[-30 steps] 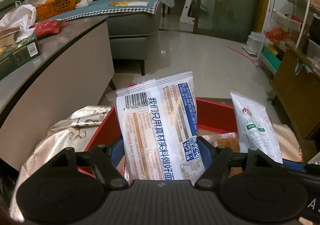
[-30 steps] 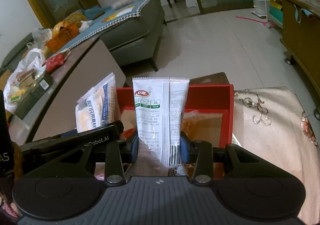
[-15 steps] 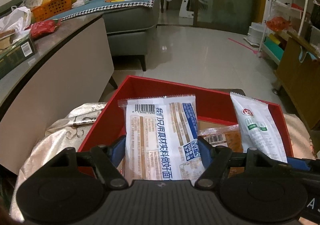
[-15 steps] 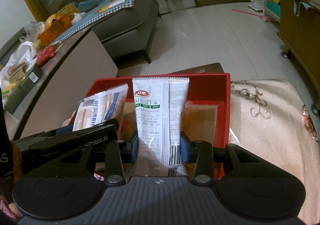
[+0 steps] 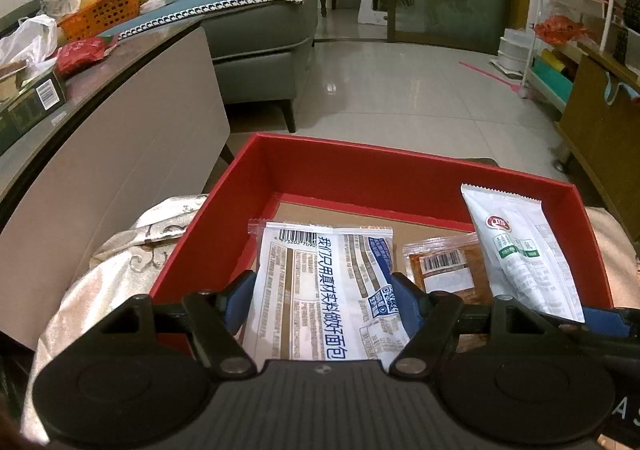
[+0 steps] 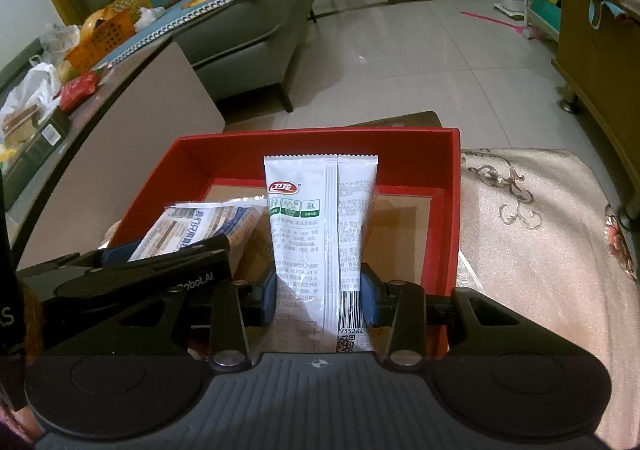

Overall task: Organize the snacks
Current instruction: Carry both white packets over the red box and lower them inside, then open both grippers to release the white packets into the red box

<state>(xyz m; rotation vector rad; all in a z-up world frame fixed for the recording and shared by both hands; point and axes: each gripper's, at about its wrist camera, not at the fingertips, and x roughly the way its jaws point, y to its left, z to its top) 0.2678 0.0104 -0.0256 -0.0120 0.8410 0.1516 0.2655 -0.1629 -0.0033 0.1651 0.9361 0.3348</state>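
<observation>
A red box (image 5: 400,165) with a brown cardboard floor stands on an embroidered cloth. My left gripper (image 5: 322,290) is shut on a white-and-blue bread packet (image 5: 320,250), holding it low inside the box's left half. On the box floor beside it lies an orange-brown packet (image 5: 444,270) with a barcode. My right gripper (image 6: 319,298) is shut on a white-and-green snack packet (image 6: 320,217), held upright over the box's right half. That same packet (image 5: 520,254) shows at the right of the left wrist view. The bread packet (image 6: 204,221) shows at the left of the right wrist view.
The pale embroidered cloth (image 6: 540,230) spreads to the right of the box. A low table (image 5: 120,121) on the left carries an orange basket (image 5: 100,9), bags and a dark carton. A grey sofa (image 5: 256,29) stands behind, a wooden cabinet (image 5: 600,121) at the right.
Both grippers have sunk toward the red box with their packets. The bread packet now sits inside the box walls, and the whole far rim of the box has come into view.
</observation>
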